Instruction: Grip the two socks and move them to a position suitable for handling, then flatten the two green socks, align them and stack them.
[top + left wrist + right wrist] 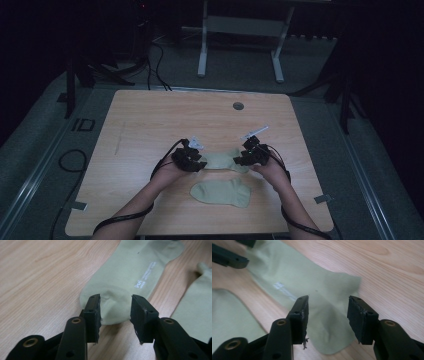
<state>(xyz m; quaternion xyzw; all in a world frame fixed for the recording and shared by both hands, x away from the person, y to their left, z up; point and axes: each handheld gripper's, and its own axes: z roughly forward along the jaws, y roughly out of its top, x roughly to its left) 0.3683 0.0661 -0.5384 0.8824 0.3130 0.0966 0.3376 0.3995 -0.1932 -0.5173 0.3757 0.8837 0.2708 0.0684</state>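
The light wooden table (150, 125) carried two pale green cotton socks. The farther sock (222, 160) lay flat between the grippers, its long axis running left to right; which end was the toe could not be told. The nearer sock (220, 192) lay parallel, just beside it. The left gripper (115, 312) and the right gripper (328, 317) both stood open over the farther sock's ends, so it seemed already laid down; pairing probably remained.

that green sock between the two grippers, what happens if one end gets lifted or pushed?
The far sock is probably floppy: it lies flat on the table, with soft wrinkles near the right gripper. Lifted by one end, it would likely drape and trail. Pushed, thin fabric on smooth wood seems more apt to bunch than slide; rolling looks unlikely.
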